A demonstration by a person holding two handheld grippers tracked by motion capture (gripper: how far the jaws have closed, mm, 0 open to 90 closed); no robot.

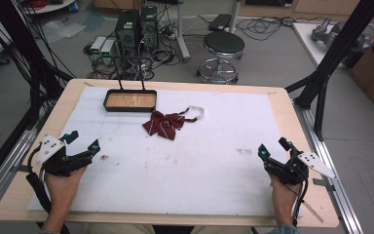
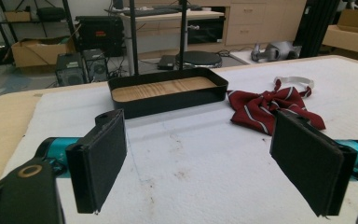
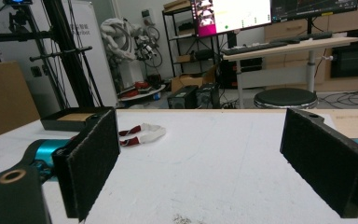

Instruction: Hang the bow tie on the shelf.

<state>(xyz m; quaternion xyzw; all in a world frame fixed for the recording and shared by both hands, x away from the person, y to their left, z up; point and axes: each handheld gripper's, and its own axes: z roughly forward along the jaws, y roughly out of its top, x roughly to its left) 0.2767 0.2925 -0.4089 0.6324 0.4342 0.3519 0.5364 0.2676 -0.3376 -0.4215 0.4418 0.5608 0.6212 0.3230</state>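
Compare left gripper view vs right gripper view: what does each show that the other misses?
Left gripper view only: the striped dark-red fabric bow tie's full body, and the wooden floor of the black rectangular tray with its two upright black rods.

Right gripper view only: a lit monitor on a desk, and a round black stool beyond the table.

Both: the white table cover, the tray, the bow tie's white strap, and each gripper's own black padded jaws standing wide apart: left gripper, right gripper.
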